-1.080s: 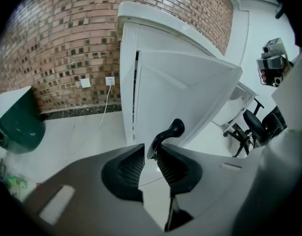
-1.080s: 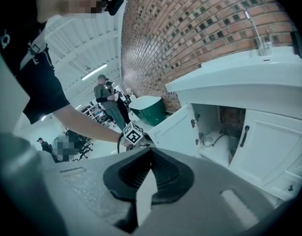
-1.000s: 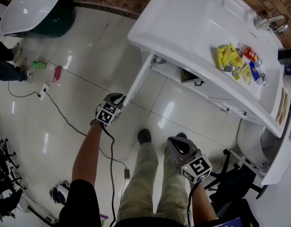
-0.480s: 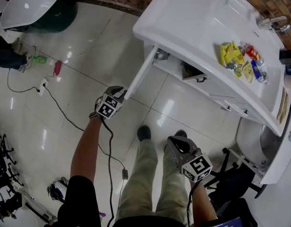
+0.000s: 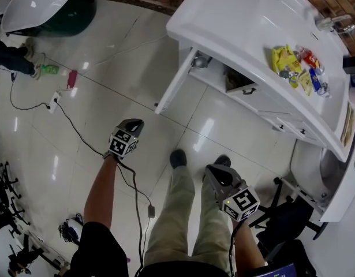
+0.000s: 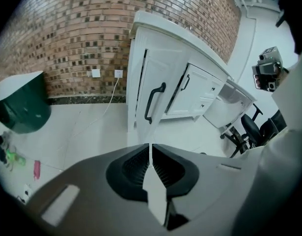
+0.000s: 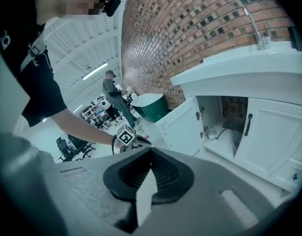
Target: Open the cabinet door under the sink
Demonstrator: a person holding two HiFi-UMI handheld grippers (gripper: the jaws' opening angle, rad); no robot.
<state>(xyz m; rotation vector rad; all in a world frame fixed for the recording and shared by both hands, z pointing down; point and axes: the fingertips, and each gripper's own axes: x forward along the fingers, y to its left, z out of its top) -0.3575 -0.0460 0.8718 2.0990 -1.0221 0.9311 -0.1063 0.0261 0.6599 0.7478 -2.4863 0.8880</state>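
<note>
Door under the sink open, both claws empty

Cabinet door [image 5: 176, 81] stands swung out from the white sink bench [image 5: 235, 22] in the upper middle of the head view. It is seen nearly edge-on, with the cupboard interior showing behind it. Left claw [image 5: 135, 122] sits below and left of the door's free edge, apart from it. Its jaws have just been closing and now meet in a thin slit with nothing between them. Right claw [image 5: 213, 169] hangs at lower centre, well apart from the door, jaws likewise pressed together and empty. Bright snack packets [image 5: 292, 65] lie on the bench top at upper right, near the tap [image 5: 333, 23].
</note>
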